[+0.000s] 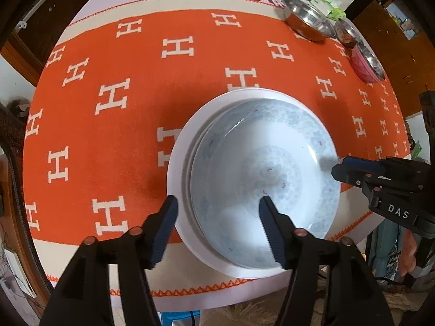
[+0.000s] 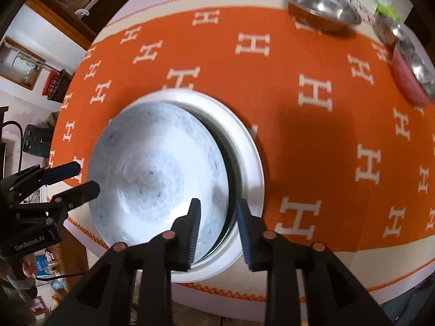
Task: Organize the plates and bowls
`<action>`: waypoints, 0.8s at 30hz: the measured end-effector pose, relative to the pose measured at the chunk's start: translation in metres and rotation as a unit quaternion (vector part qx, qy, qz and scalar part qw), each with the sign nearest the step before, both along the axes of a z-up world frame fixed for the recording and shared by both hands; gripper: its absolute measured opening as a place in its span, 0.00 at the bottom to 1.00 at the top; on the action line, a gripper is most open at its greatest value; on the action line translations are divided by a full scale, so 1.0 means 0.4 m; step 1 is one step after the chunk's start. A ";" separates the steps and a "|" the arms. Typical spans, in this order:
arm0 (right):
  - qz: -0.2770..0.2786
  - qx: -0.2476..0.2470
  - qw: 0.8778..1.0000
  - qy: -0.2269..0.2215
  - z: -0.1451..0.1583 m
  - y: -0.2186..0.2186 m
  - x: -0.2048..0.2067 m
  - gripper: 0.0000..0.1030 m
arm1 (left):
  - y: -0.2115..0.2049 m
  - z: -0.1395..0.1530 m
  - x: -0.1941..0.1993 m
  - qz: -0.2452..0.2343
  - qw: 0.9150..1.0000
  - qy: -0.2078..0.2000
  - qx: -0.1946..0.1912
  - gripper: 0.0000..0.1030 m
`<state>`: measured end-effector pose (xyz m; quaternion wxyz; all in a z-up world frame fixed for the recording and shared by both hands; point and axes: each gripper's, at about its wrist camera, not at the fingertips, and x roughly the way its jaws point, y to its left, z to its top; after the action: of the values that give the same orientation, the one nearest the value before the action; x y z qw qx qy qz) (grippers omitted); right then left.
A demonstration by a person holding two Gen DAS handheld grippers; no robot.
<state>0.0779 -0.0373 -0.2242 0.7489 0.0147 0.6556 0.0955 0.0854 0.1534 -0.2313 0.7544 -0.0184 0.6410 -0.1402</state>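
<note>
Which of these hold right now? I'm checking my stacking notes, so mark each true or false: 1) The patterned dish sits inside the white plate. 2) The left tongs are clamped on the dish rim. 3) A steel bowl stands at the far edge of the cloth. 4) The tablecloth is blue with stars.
1) True: the patterned dish lies in the white plate, off-centre.
2) False: the left tongs stand open, fingers either side of the rims, not pressing.
3) True: a steel bowl stands there.
4) False: the tablecloth is orange with white H shapes.
</note>
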 end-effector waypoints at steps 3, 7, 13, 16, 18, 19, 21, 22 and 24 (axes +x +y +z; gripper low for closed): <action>0.004 0.005 1.000 -0.009 0.022 -0.001 -0.008 0.28 | -0.001 0.025 -0.011 0.000 1.000 -0.010 -0.005 0.66; 0.003 0.013 1.000 -0.008 0.033 -0.008 -0.021 0.28 | -0.016 0.051 -0.025 -0.005 1.000 -0.019 -0.011 0.68; -0.004 0.027 1.000 -0.007 0.047 -0.032 -0.051 0.28 | -0.054 0.098 -0.041 -0.009 0.999 -0.037 -0.024 0.72; -0.005 0.036 0.999 -0.012 0.059 -0.048 -0.061 0.28 | -0.078 0.123 -0.042 -0.010 0.998 -0.051 -0.024 0.74; -0.003 0.041 0.999 -0.016 0.071 -0.058 -0.067 0.28 | -0.095 0.142 -0.046 -0.009 0.998 -0.061 -0.023 0.76; -0.001 0.044 0.999 -0.020 0.079 -0.066 -0.071 0.28 | -0.102 0.150 -0.047 -0.009 0.998 -0.064 -0.024 0.77; -0.001 0.048 0.999 -0.024 0.091 -0.079 -0.075 0.28 | -0.119 0.168 -0.050 -0.007 0.997 -0.072 -0.025 0.78; -0.001 0.050 0.998 -0.027 0.097 -0.086 -0.078 0.28 | -0.128 0.175 -0.052 -0.006 0.997 -0.076 -0.024 0.78; -0.001 0.053 0.998 -0.033 0.110 -0.101 -0.081 0.28 | -0.144 0.187 -0.054 -0.004 0.996 -0.081 -0.024 0.79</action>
<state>0.0454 -0.0777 -0.1801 0.7685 0.0515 0.6244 0.1300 0.0638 0.0960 -0.1566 0.8028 -0.0222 0.5741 -0.1594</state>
